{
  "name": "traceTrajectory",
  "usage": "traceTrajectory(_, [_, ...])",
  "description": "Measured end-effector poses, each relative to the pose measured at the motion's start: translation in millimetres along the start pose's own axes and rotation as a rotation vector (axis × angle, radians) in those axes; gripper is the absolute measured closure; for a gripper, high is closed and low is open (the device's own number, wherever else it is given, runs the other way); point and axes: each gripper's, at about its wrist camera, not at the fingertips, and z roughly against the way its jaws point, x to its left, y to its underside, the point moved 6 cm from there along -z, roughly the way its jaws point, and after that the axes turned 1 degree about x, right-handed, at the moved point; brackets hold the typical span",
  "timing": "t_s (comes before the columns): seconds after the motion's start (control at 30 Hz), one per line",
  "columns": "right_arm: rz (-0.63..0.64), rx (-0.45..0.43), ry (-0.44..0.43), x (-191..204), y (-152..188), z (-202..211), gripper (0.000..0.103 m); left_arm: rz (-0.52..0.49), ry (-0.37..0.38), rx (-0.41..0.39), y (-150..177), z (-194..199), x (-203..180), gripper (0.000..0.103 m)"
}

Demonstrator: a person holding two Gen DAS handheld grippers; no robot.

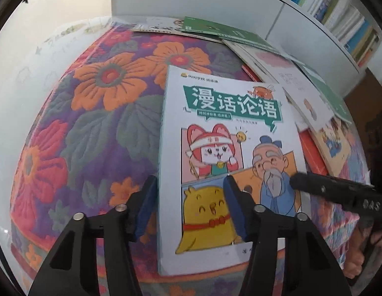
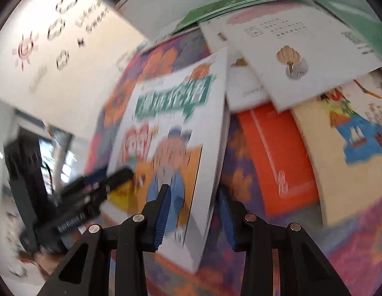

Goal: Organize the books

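Pickup step: the comic book point(image 1: 230, 153) lies on the floral bed point(image 1: 92, 123). Left hand-held gripper point(image 1: 188, 207) straddles its left edge, right hand-held gripper point(image 2: 193, 212) its right edge, both half-closed; whether either grips, I cannot tell. Next: lift level toward the shelf point(image 1: 338, 17).

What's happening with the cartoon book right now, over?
Left gripper astride the cartoon book's left edge, right gripper astride its right edge. Book on the flowery cloth. More books lie loose beside it, nothing blocking.
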Motion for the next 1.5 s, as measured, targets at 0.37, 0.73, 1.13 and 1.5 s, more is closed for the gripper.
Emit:
traceTrajectory(0.37, [0.072,-0.093,-0.046,37,-3,17,0.08,0.03,-0.038,-0.038,-19,23,21,0.054])
traceTrajectory(0.73, [0.218,-0.03,-0.089,116,-7,-27,0.084,0.151,-0.069,-0.049,-23,43,96,0.054])
traceTrajectory(1.13, [0.238,0.03,-0.072,147,-7,-84,0.084,0.21,-0.134,-0.059,-27,43,146,0.054])
traceTrajectory(1.5, [0.174,0.086,-0.022,123,1,-97,0.084,0.183,-0.216,-0.022,-25,24,152,0.049])
